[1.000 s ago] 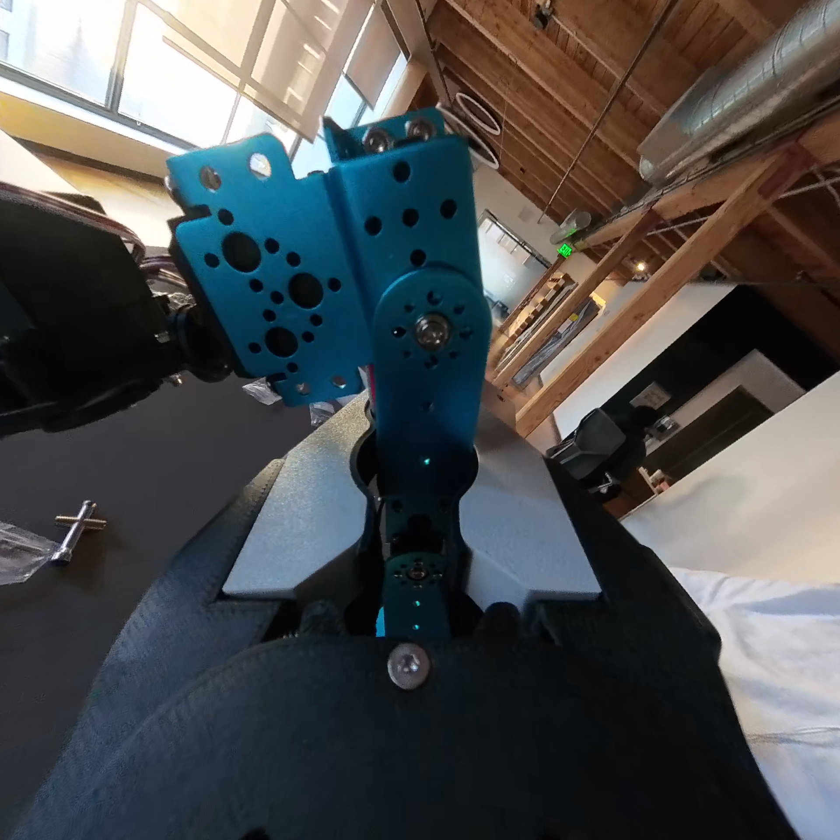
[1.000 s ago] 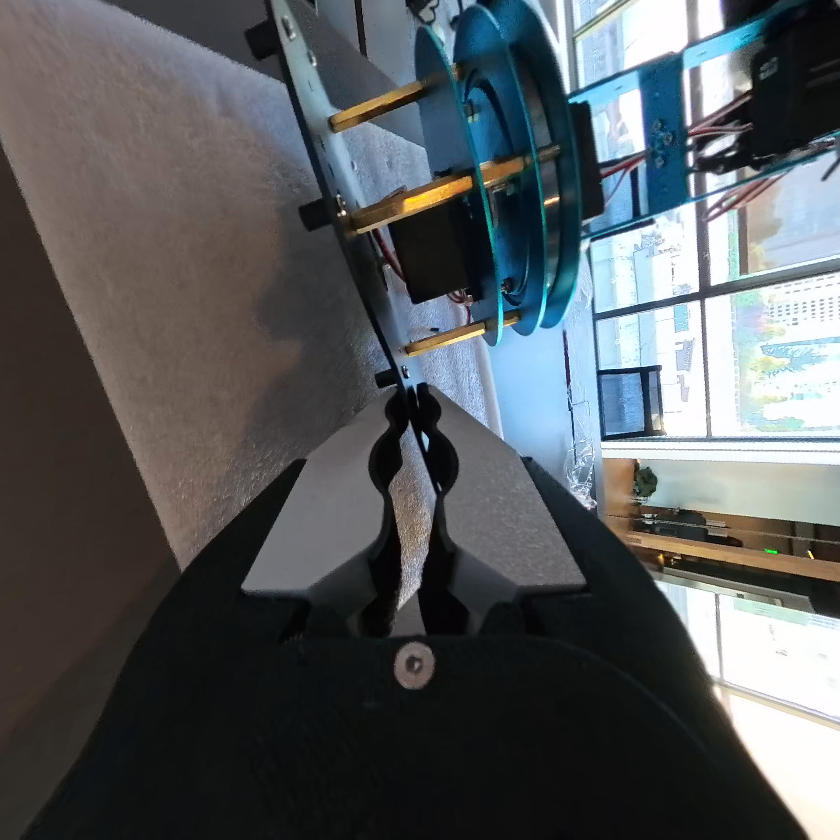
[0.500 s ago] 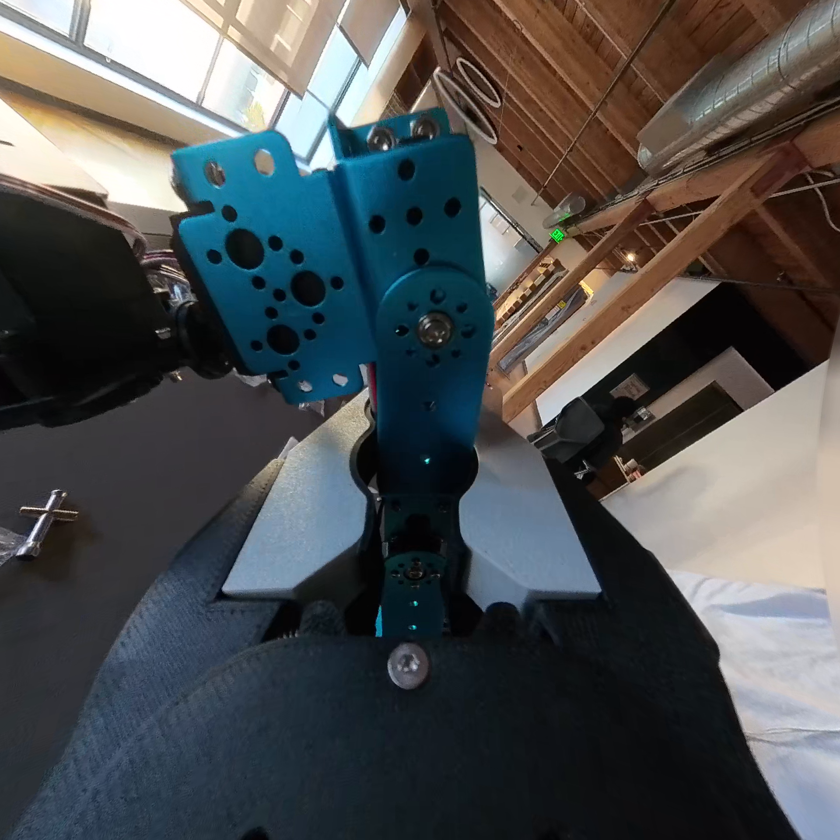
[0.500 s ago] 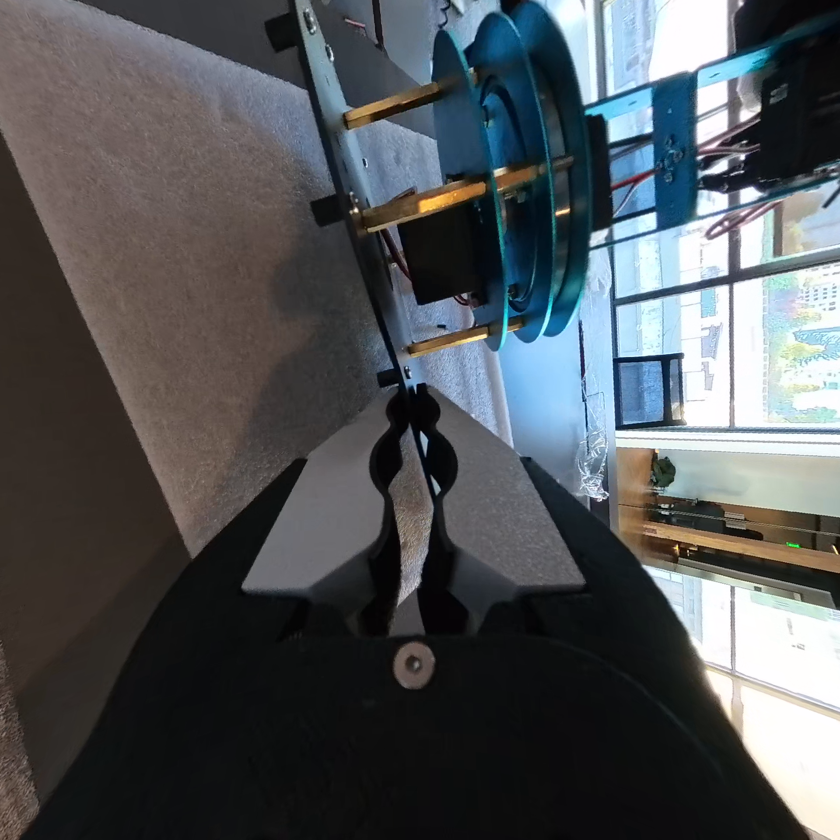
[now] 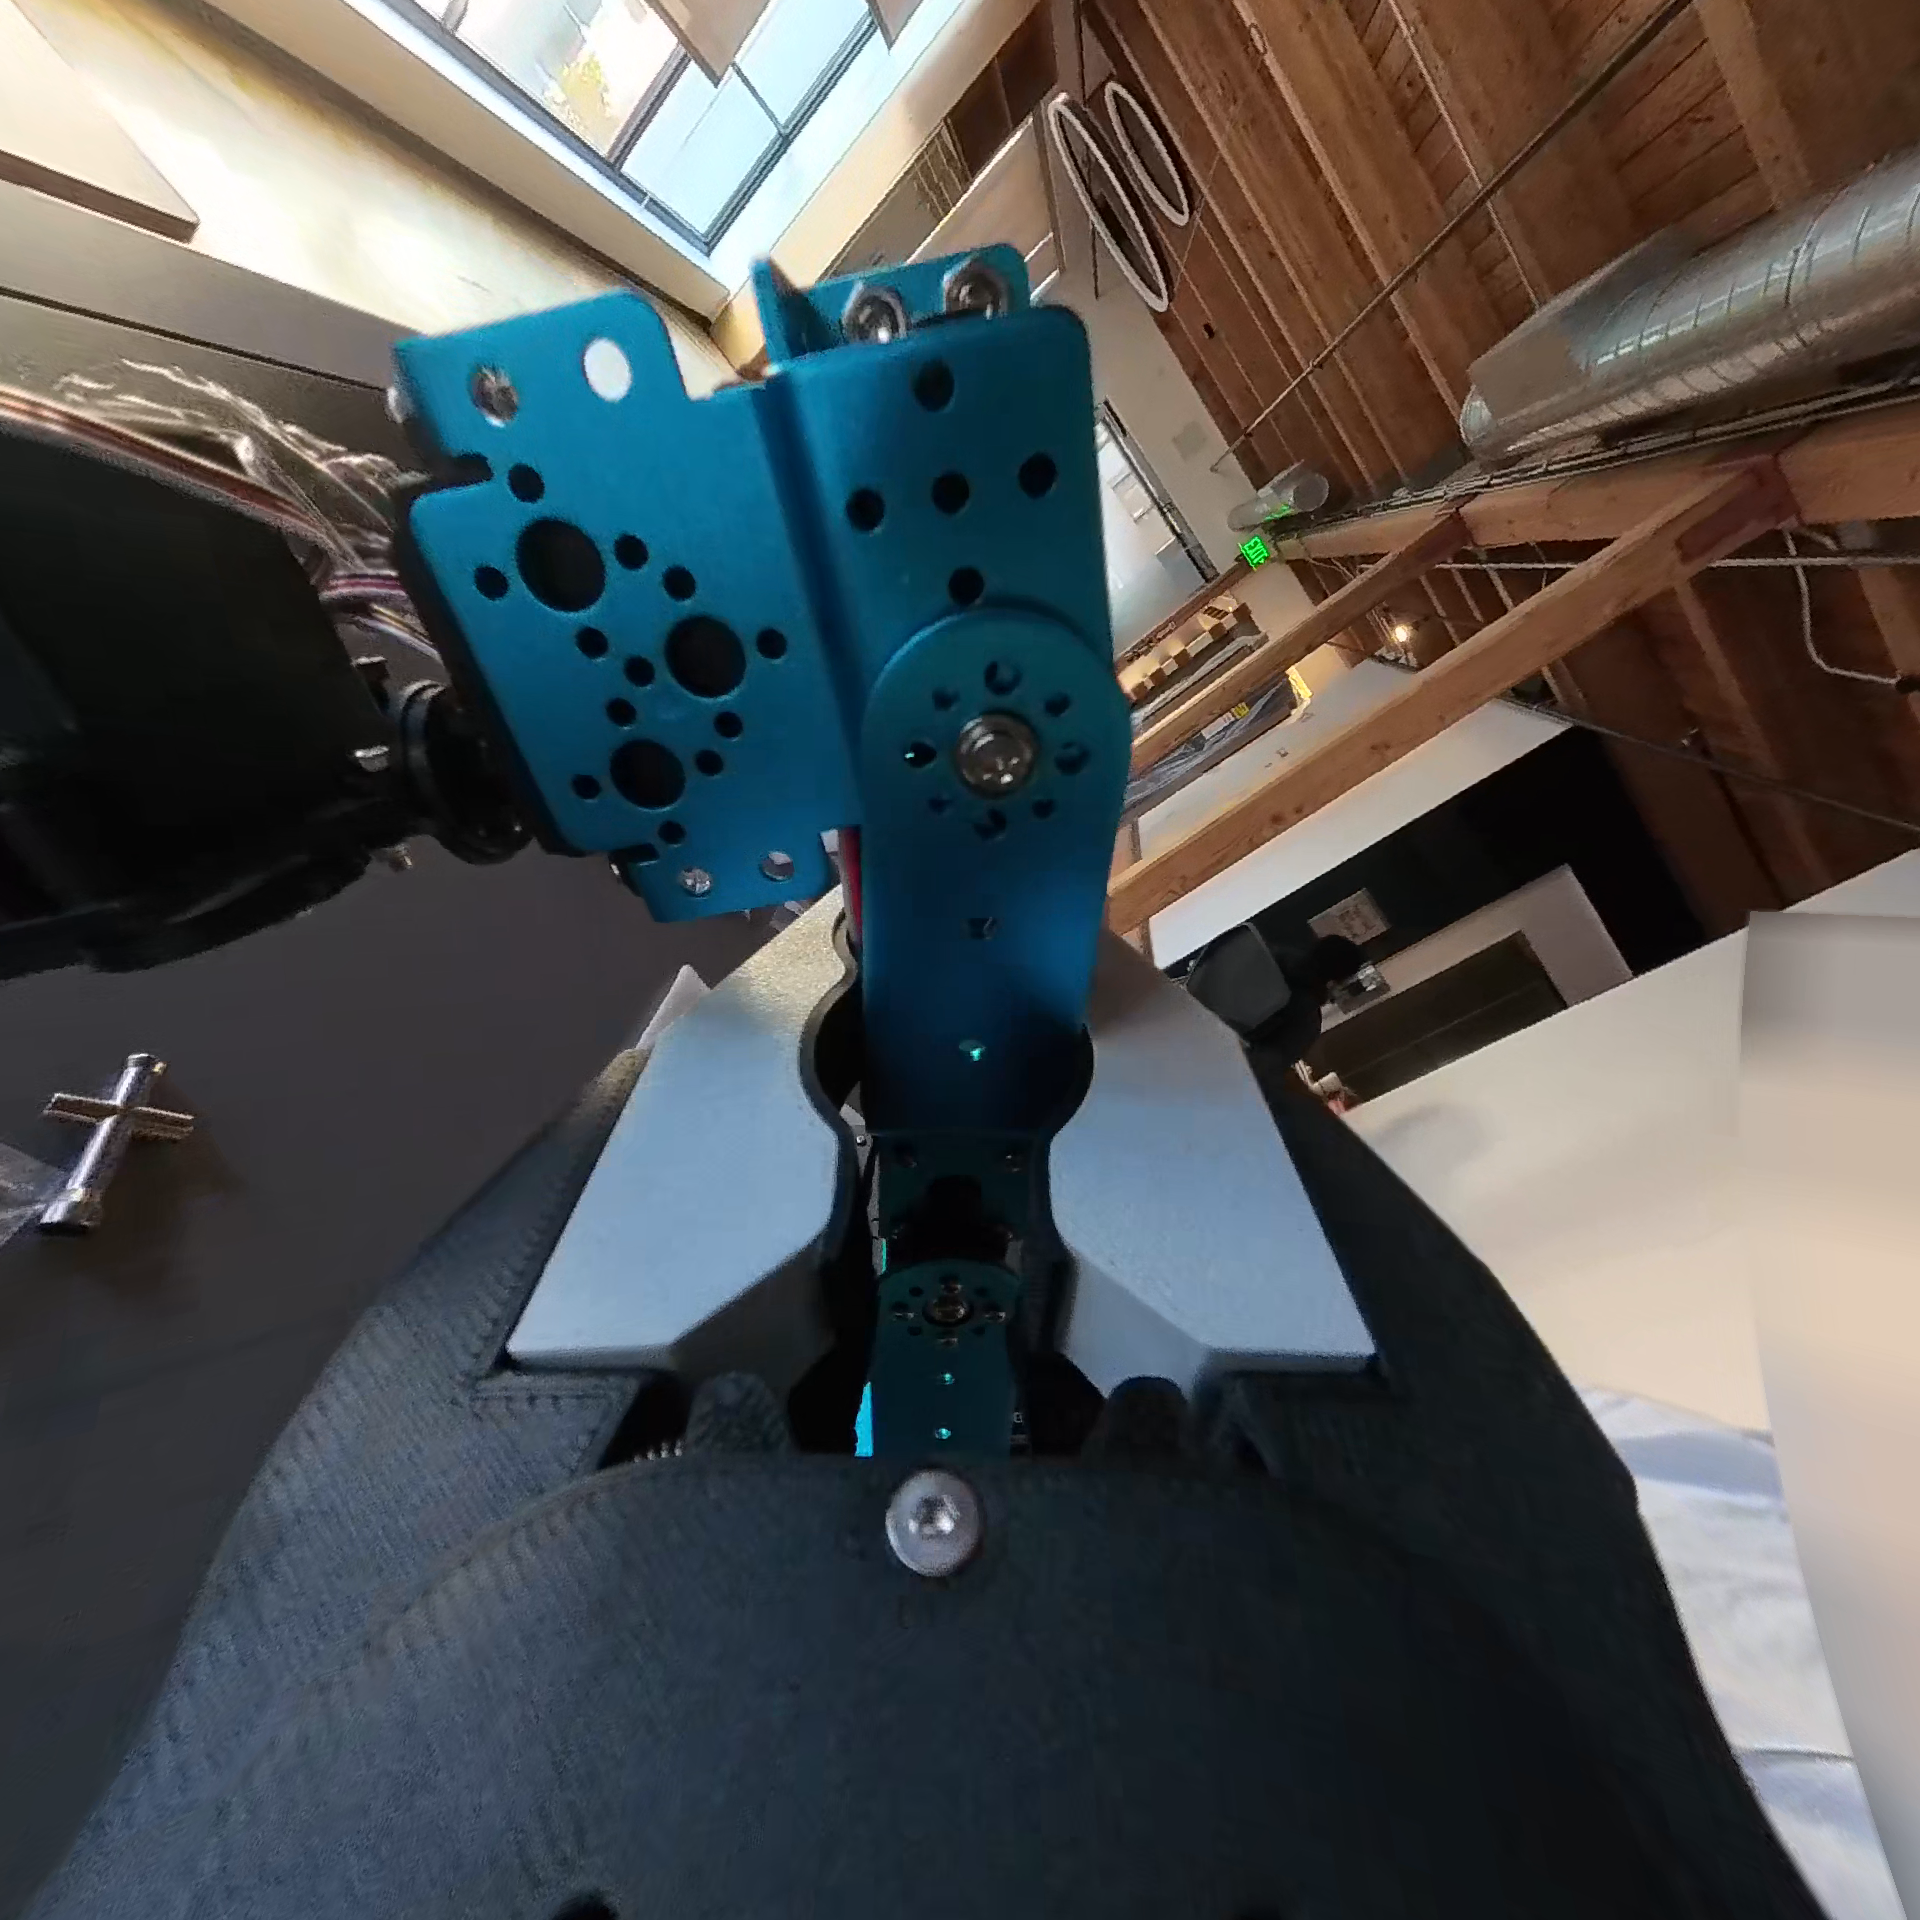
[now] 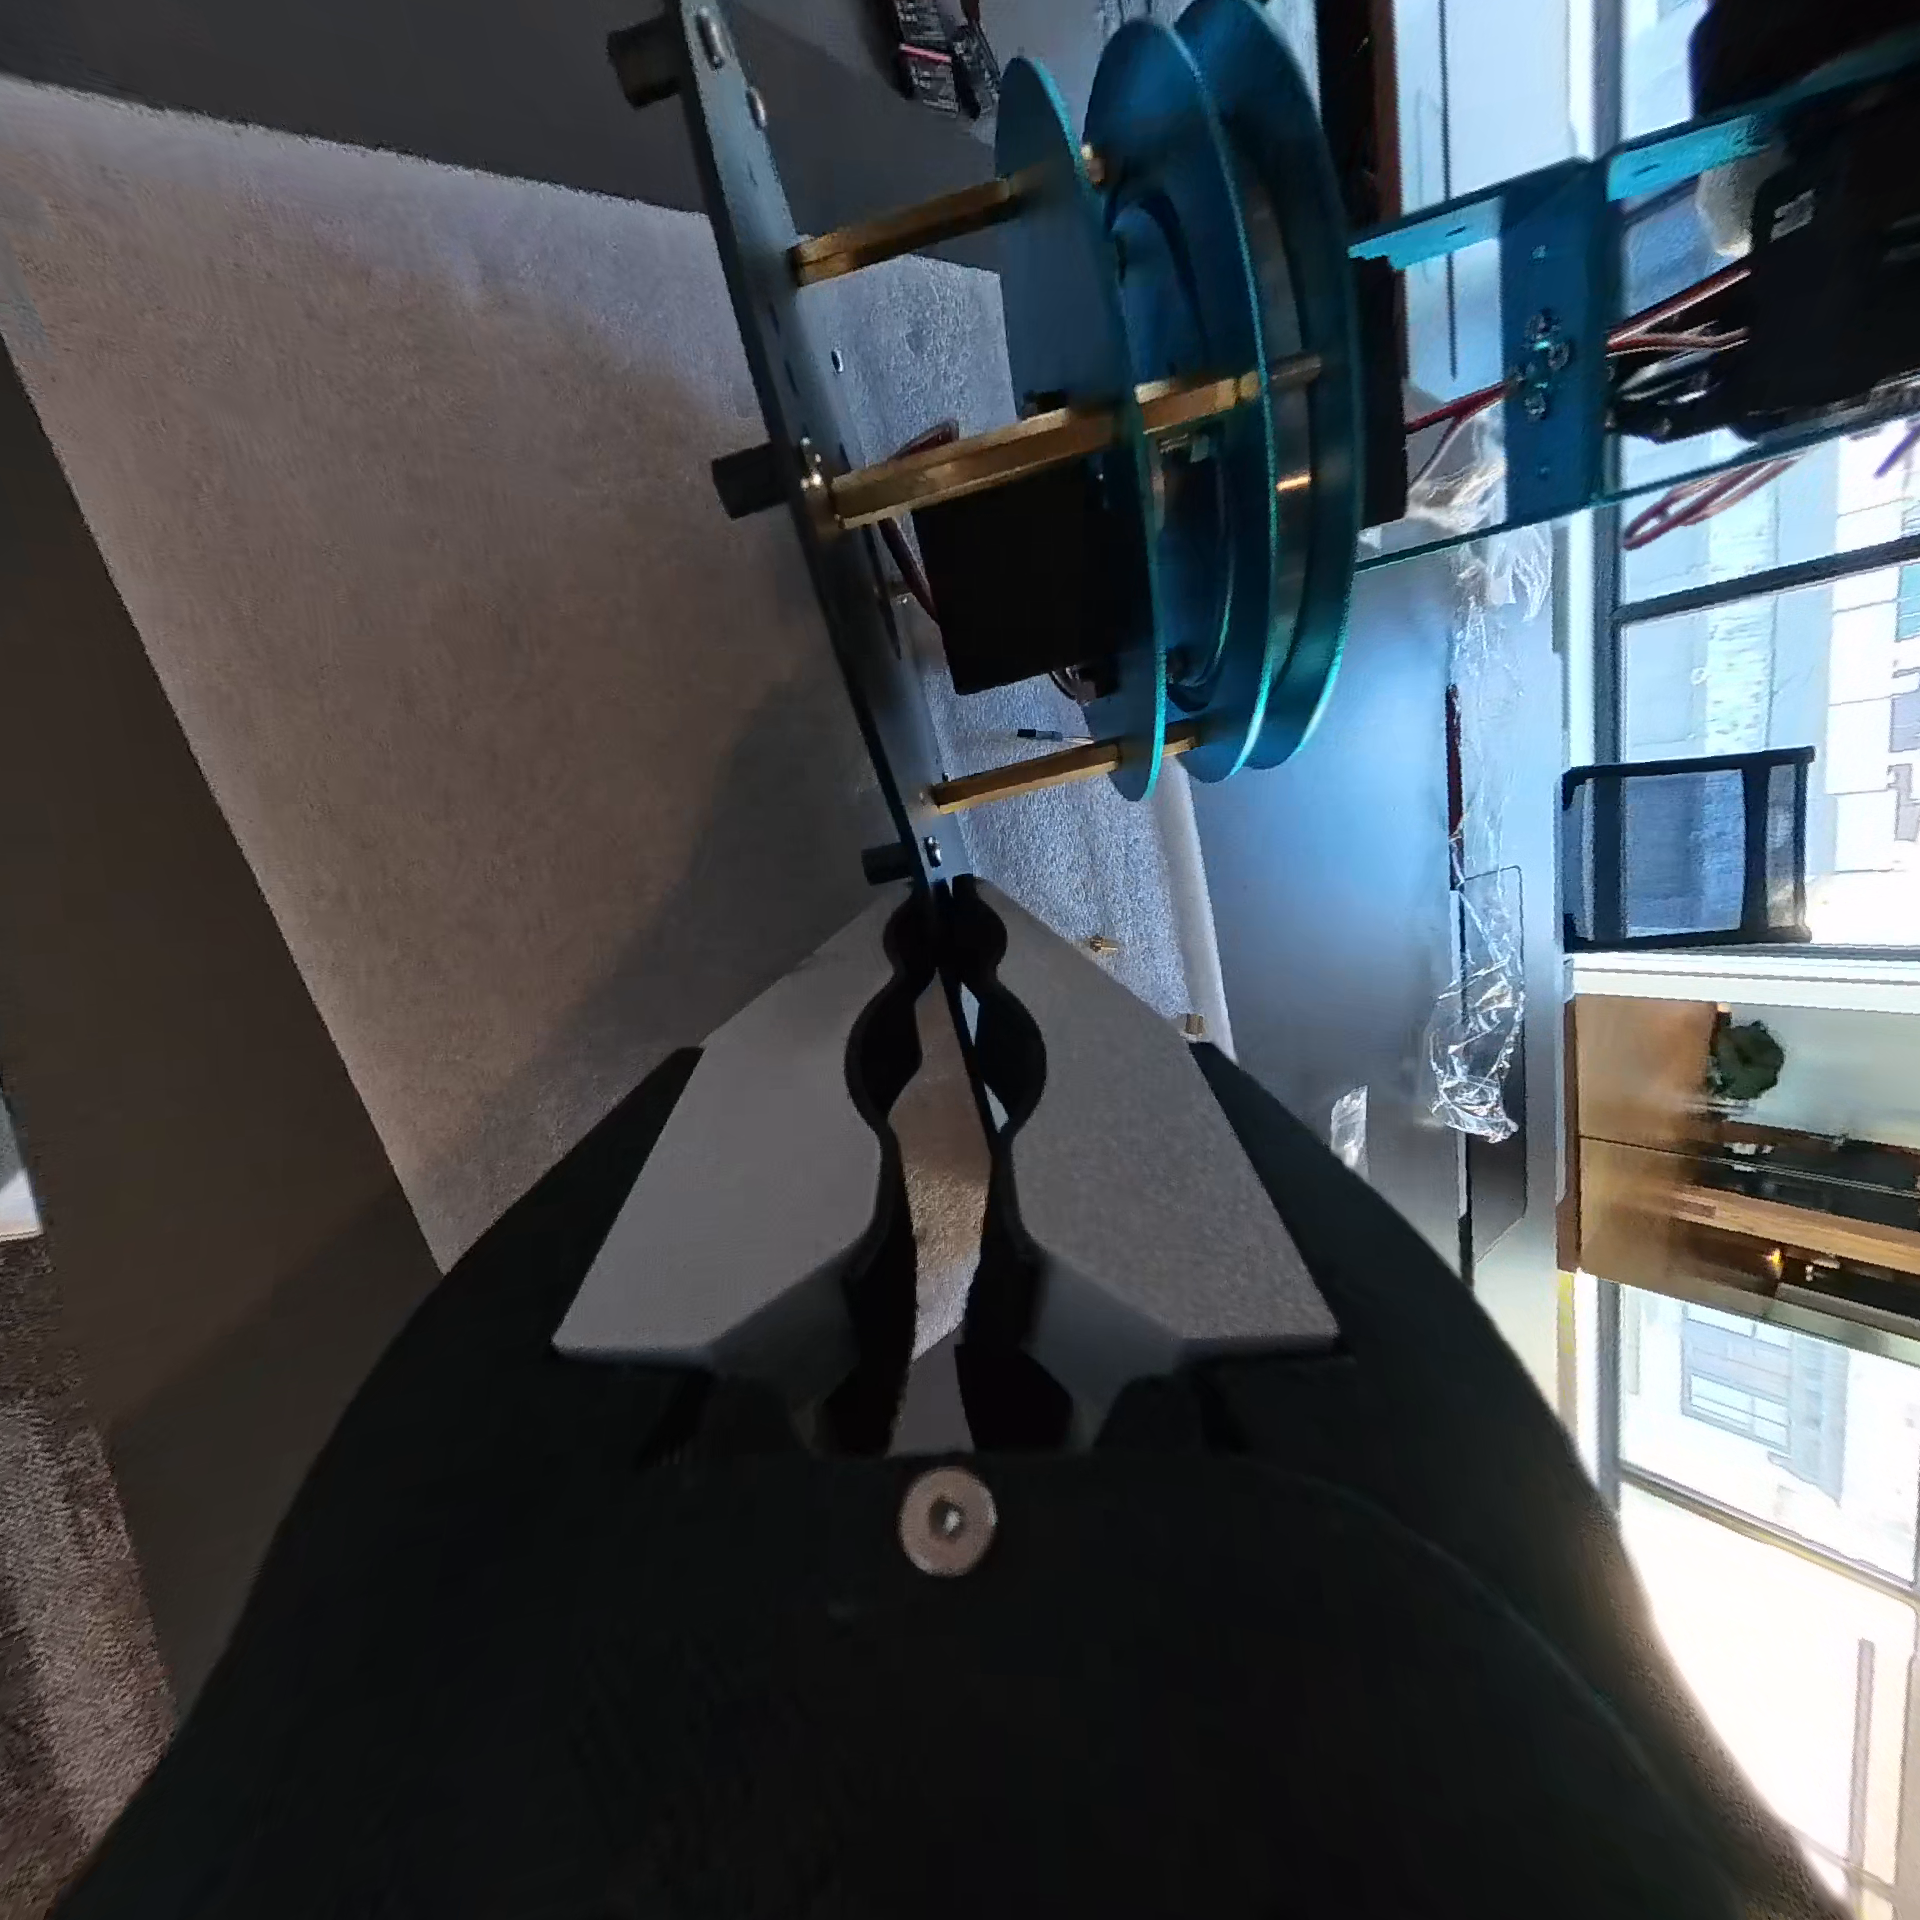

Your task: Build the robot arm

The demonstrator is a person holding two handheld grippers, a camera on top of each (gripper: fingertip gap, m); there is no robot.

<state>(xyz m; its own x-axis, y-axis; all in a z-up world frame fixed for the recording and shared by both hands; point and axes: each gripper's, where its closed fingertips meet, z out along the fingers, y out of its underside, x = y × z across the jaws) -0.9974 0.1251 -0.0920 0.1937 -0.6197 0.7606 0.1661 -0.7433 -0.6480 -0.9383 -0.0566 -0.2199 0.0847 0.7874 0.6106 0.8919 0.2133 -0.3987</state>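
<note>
- Left wrist view: my left gripper (image 5: 961,1060) is clamped on a blue metal arm link (image 5: 982,914); the jaws stand partly closed, as far as the link's width lets them, with the link running up between the grey pads (image 5: 717,1174).
- The link carries a perforated blue bracket (image 5: 634,665) at its upper left, with a black motor block (image 5: 177,707) and wires beside it.
- A small cross-shaped metal wrench (image 5: 109,1138) lies on the dark table (image 5: 312,1091), well apart from my jaws. White cloth (image 5: 1704,1558) lies at lower right.
- Right wrist view: my right gripper (image 6: 940,914) pinches the edge of a thin dark base plate (image 6: 821,499); the jaws are nearly shut, tips meeting on the plate.
- Brass posts (image 6: 987,468) stand off the plate and carry blue discs (image 6: 1236,436); a black motor (image 6: 1018,582) sits between plate and discs. A grey foam mat (image 6: 416,571) lies near the plate.
- Judgement: both jaws hold parts of one small robot arm kit, seemingly lifted or steadied between them; any move calls for both grips staying firm and moving together.
- Containers: none I can make out; crumpled clear plastic wrap (image 6: 1475,1049) lies farther off, contents unclear.
</note>
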